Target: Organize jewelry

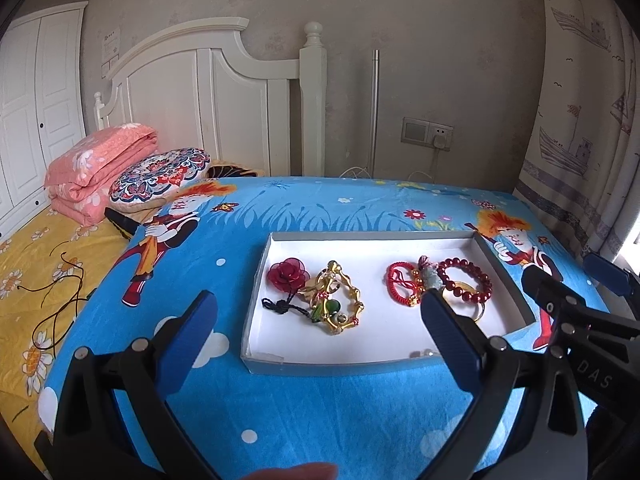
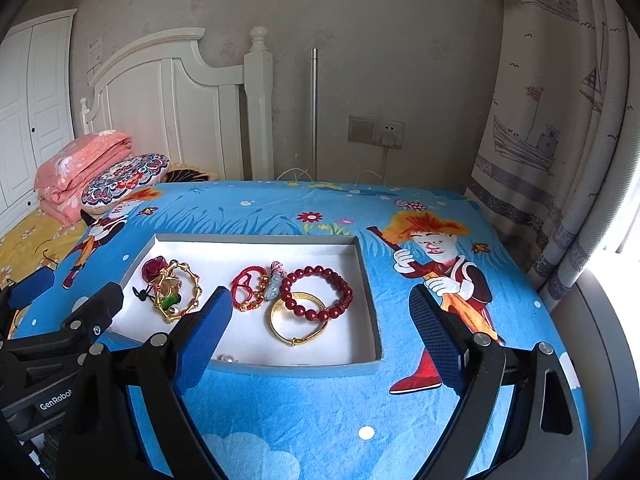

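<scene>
Shallow white tray (image 1: 404,334) sits on a table under a blue cartoon cloth (image 2: 320,412), beside a bed. All the jewelry lies inside the tray, in two loose clusters.

Left cluster: red rose (image 1: 287,275) with a dark cord below it, touching a gold link bracelet (image 1: 340,300) that has a green bead inside its loop. Same pair shows in the right wrist view, rose (image 2: 154,269) at the tray's far left, gold links (image 2: 180,296) just beside it.

Right cluster: red cord bracelet (image 2: 246,286), a pale blue charm (image 2: 274,286) next to it, then a dark red bead bracelet (image 2: 318,294) overlapping a plain gold bangle (image 2: 298,322). A small pearl (image 2: 227,358) rests alone at the tray's near wall.

Left gripper (image 1: 318,314): jaws spread wide, nothing between them. It hovers at the tray's near edge; its left finger is over the cloth outside the tray, its right finger lies in front of the bangle and beads.

Right gripper (image 2: 320,318): jaws also wide apart, empty. The bangle and bead bracelet lie between its fingers in view, ahead of the tips. Its left finger (image 2: 204,334) overlaps the tray's near-left floor; its right finger is over the cloth outside the tray.

Neither gripper touches any piece. A fingertip (image 1: 296,472) shows at the bottom edge of the left wrist view.
</scene>
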`<state>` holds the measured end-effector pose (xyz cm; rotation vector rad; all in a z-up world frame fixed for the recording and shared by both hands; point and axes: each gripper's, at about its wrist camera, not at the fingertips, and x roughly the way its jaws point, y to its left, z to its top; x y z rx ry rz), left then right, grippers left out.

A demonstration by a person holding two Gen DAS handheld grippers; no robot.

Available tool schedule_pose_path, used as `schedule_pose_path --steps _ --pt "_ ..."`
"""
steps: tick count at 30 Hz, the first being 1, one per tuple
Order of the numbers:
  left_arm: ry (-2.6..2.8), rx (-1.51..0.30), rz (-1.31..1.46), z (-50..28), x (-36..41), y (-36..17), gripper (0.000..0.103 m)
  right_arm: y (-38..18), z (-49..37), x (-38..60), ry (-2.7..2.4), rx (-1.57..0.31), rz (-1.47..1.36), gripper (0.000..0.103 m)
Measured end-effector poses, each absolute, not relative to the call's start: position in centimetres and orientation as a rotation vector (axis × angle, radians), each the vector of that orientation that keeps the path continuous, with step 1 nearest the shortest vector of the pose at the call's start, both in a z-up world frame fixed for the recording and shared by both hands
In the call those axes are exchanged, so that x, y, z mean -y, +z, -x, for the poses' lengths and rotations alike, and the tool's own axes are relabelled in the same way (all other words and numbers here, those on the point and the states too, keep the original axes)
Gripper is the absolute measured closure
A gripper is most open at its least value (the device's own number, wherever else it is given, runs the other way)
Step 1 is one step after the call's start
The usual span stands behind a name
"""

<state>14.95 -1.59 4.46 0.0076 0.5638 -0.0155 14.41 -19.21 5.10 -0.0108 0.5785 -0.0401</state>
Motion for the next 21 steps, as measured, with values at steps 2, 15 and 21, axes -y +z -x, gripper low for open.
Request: schedule_pose_path --steps 2,15,21 --pt "-0.011 -0.562 -0.012 -14.8 1.7 4.7 0.005 5.2 -14.3 19.3 -0.041 -0.581 0.006 0.019" --pt "0.009 -0.584 0.024 -15.1 0.6 4.9 0.005 5.2 -13.9 19.2 -0.041 -0.586 0.002 0.019" --pt "0.007 -0.593 0.024 -15.4 0.6 4.8 0.005 5.1 -14.0 19.1 -0.044 -0.587 0.011 0.019"
